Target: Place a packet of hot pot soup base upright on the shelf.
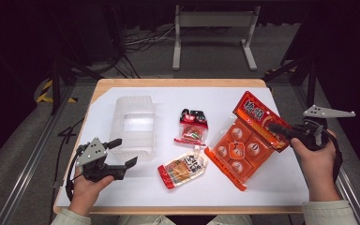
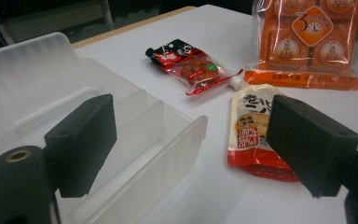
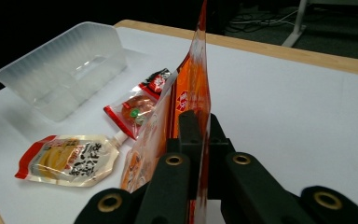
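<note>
Right tongs [image 1: 277, 130]: clenched on the top edge of the orange snack pack [image 1: 243, 145], right on the sealed header. In the right gripper view I see the film standing on edge between my jaws, so the grip is on the flat seal, which I judge is the safest place to pinch without crushing the 4 round pieces inside.
Left tongs [image 1: 124, 152]: released, jaws wide apart with nothing between them, hovering just beside the near end of the clear plastic bin [image 1: 133, 125].
Orange snack pack: tilted up at the gripped end, its lower end toward the middle of the white table [image 1: 281, 183]; I cannot tell whether that end rests on the surface.
Clear plastic bin: empty, at the left of the table, open side up; I take it as the place the packs go.
Spout pouch [image 1: 183, 169]: lying flat near the front edge, between the bin and the orange pack.
Small red packet [image 1: 192, 127]: flat, just behind the pouch, apart from it.
My reading: the orange pack is mid-lift toward the bin, and my left tongs wait there to steady it.
</note>
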Tool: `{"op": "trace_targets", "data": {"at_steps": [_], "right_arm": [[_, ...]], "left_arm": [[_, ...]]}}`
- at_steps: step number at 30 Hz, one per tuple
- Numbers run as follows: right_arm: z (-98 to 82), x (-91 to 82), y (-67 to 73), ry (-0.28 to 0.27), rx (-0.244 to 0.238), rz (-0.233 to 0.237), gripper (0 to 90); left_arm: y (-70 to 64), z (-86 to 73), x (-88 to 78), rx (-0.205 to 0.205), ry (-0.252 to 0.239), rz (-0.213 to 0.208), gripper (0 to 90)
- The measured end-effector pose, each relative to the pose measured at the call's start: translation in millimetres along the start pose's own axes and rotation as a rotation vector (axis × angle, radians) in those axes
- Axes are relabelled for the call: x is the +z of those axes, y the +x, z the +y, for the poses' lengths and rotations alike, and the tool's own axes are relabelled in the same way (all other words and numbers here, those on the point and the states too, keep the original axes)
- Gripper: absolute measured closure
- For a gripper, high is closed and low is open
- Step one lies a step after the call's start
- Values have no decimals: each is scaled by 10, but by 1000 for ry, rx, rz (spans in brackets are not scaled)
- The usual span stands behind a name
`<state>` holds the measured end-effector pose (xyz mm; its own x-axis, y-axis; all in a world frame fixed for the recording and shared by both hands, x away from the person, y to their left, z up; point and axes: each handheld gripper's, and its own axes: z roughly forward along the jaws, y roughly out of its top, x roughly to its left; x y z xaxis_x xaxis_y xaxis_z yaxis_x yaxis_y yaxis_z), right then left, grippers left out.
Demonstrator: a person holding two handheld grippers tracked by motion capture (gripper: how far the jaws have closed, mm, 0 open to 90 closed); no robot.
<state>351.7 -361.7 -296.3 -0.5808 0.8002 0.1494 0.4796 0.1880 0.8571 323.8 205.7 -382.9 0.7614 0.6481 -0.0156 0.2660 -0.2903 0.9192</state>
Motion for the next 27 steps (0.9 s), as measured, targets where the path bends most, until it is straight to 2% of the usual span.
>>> {"op": "trace_targets", "data": {"at_steps": [1, 2, 4, 8, 9, 10, 14, 17, 24, 26, 27], "right_arm": [[0, 0, 0, 0, 0, 0, 900], [56, -12, 77, -1, -19, 13, 900], [104, -21, 144, -4, -40, 30, 900], [224, -32, 289, 0, -107, 59, 900], [224, -32, 289, 0, -107, 59, 900], [283, -29, 346, 5, -133, 68, 900], [359, -36, 444, 10, -176, 86, 900], [406, -59, 500, 14, -205, 93, 900], [460, -80, 540, 12, -233, 100, 900], [471, -85, 537, 7, -234, 99, 900], [477, -88, 538, 4, -234, 100, 900]], "left_arm": [[0, 0, 0, 0, 0, 0, 163], [-1, 2, 2, -3, 0, -3, 169], [-6, 12, -3, -2, -21, -5, 182], [-12, 30, -10, 2, -40, -8, 200], [-12, 36, -10, 3, -41, -6, 200], [-16, 42, -5, -4, -46, -6, 200], [-14, 44, -7, 3, -50, 3, 200], [-8, 27, -6, -15, -54, 10, 190], [-10, 31, 23, -10, -37, -1, 207], [-23, 32, 38, -29, -39, 9, 195], [-23, 37, 40, -25, -41, 16, 187]]}}
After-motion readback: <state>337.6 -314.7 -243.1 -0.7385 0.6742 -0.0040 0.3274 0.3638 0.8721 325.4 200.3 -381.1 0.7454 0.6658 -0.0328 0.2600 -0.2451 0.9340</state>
